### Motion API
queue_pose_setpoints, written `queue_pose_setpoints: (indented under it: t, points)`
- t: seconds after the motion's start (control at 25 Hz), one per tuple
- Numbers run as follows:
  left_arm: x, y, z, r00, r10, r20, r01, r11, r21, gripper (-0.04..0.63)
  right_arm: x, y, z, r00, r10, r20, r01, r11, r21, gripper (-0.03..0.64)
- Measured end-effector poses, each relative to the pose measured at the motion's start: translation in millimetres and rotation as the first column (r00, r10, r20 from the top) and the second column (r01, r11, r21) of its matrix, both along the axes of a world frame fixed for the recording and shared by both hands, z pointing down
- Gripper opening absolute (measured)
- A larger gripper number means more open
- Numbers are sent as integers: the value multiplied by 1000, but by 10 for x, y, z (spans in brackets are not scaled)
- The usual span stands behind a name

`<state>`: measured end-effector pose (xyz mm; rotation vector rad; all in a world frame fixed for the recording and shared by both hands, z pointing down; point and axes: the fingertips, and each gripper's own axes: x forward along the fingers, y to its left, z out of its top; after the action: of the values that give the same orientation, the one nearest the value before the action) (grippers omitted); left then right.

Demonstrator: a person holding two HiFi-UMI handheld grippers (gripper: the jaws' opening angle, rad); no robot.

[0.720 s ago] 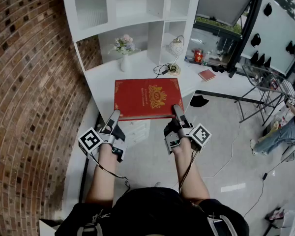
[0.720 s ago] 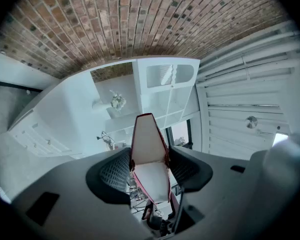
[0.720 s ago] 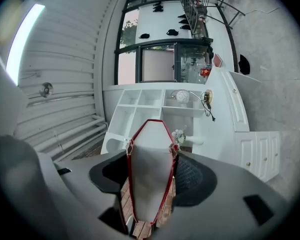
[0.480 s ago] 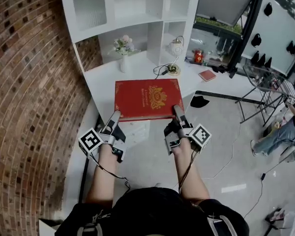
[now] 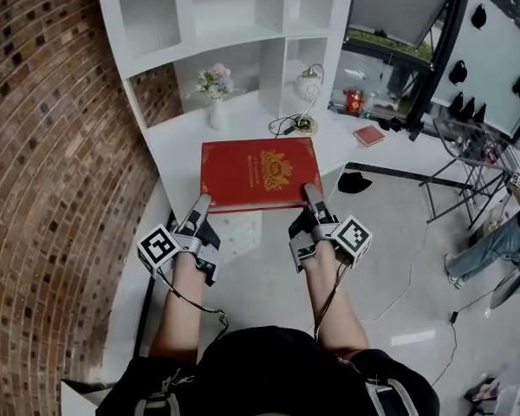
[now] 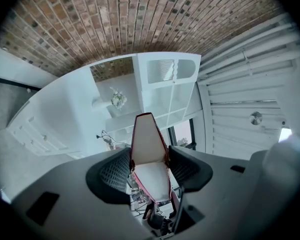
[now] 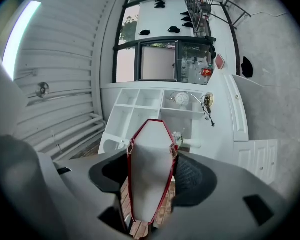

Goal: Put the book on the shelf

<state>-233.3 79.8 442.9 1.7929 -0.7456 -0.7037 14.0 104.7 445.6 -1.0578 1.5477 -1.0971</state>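
From the head view, the red book [image 5: 258,173] lies flat, cover up, over the near part of the white counter [image 5: 178,141], and its near edge reaches past the counter's front. Whether it rests on the counter or is held just above it cannot be told. The left hand-held gripper [image 5: 203,203] grips the book's near left corner and the right hand-held gripper [image 5: 311,193] its near right corner. Both forearms stretch straight forward, roughly parallel, with the marker cubes outward. The white shelf [image 5: 234,16] stands at the back of the counter, well beyond the book, with a vase [image 5: 217,111] and a lamp [image 5: 308,85] in front of it. In the left gripper view, the book [image 6: 147,134] runs away from the camera between the two jaws of the left hand-held gripper [image 6: 149,153]. The pads [image 6: 115,170] press on its covers, and the page edge faces the camera. The shelf [image 6: 167,91] shows beyond it. In the right gripper view, the right hand-held gripper [image 7: 151,156] is likewise clamped on the book [image 7: 150,184], one jaw on each cover, and the shelf [image 7: 140,109] lies ahead.
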Motion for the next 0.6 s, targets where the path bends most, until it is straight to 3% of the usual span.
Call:
queue_pose_setpoints:
  t: [0.36, 0.6]
  points:
    - [506, -28, 43, 999, -40, -10, 40, 999, 15, 247, 521, -127, 0, 1000, -26, -4, 26, 999, 18, 270]
    - [651, -175, 16, 998, -57, 4, 57, 998, 23, 247, 674, -303, 20, 999, -39, 9, 39, 999, 15, 270]
